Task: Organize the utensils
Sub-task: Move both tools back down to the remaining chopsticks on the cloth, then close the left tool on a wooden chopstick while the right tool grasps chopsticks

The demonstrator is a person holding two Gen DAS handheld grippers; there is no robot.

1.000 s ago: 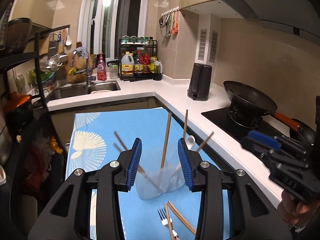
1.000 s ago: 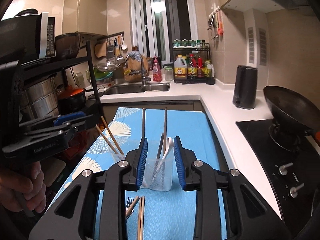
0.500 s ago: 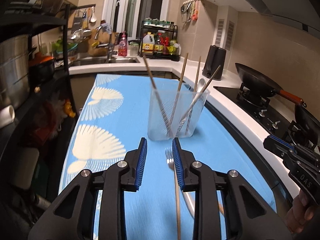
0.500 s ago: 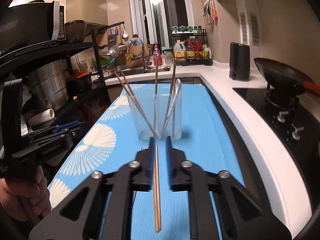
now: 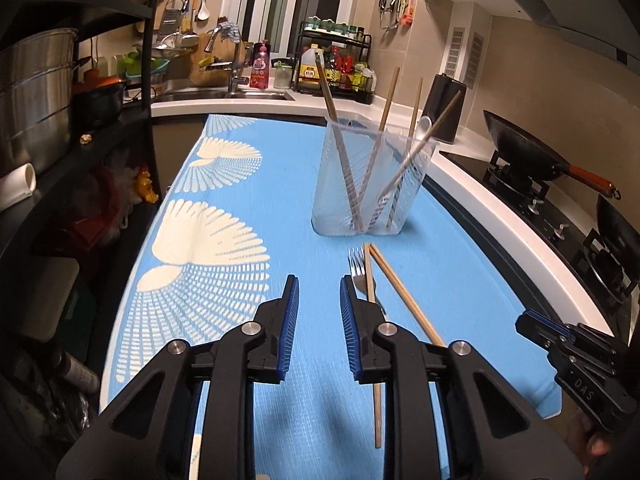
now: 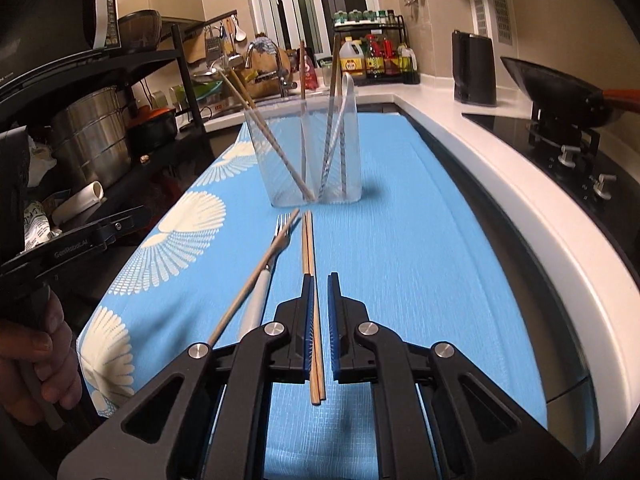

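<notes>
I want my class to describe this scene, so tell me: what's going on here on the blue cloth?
A person is tidying utensils with a hand-held gripper in each hand. The right hand-held gripper is shut on a pair of wooden chopsticks lying on the blue patterned tablecloth. The left hand-held gripper, whose jaws have just been closing, is empty, beside a metal fork and another wooden chopstick. Ahead stands a clear plastic utensil holder, already holding several chopsticks and a white spoon.
</notes>
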